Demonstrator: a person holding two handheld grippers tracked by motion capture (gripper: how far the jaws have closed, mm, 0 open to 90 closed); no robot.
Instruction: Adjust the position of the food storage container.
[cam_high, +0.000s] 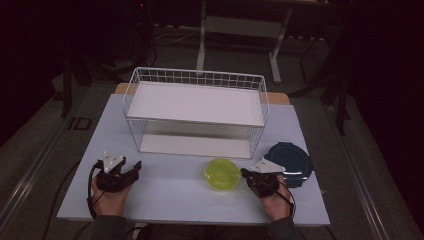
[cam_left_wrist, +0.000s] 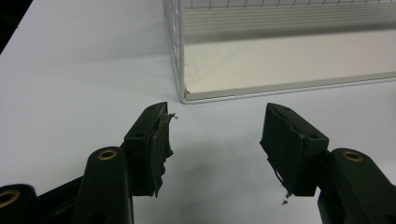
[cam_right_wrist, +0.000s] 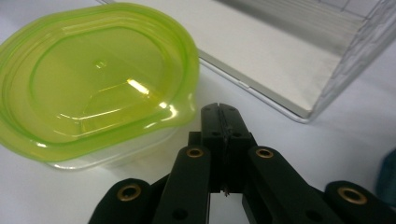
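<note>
Jaws pressed together and empty, the right gripper (cam_right_wrist: 223, 122) sits just beside the green-lidded container (cam_right_wrist: 95, 84) on the table (cam_high: 175, 192), in front of the wire rack (cam_high: 196, 107). The left gripper (cam_left_wrist: 215, 140) rests spread wide, well apart. Nudged by closed jaws, that light tub could skid away.

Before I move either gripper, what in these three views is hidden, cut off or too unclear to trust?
- Round dark blue plastic lid: near edge hidden behind the right gripper in the high view; a sliver at the right gripper view's edge.
- Clear container with yellow-green plastic lid: left side cut off by the right gripper view's frame; contents unreadable.
- White wire two-tier rack: cut off in the left gripper view.
</note>
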